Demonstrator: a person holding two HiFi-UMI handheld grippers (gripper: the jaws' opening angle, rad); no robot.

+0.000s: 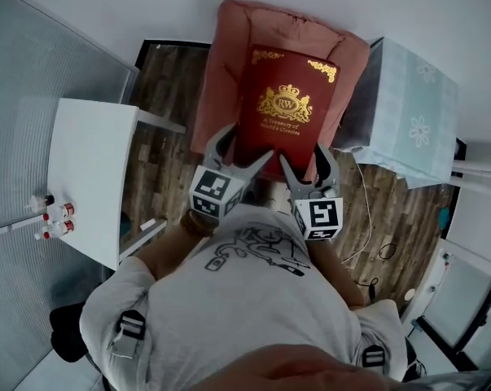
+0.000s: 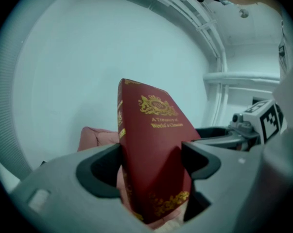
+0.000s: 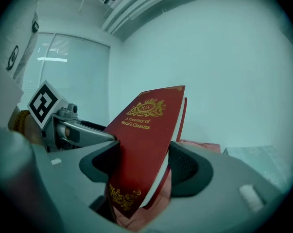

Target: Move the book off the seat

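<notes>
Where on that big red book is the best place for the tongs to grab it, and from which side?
Its near edge, coming from the person's side. The book is broad but thin, so each pair closes across its thickness: left tongs and right tongs hold one near corner each, which likely keeps it from twisting over the seat.

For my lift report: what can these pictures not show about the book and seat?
- Whether the book clears the seat: head view, the book covers the gap.
- Book's back cover: faces away in every view.
- Labels of the small bottles: head view, too small.
</notes>
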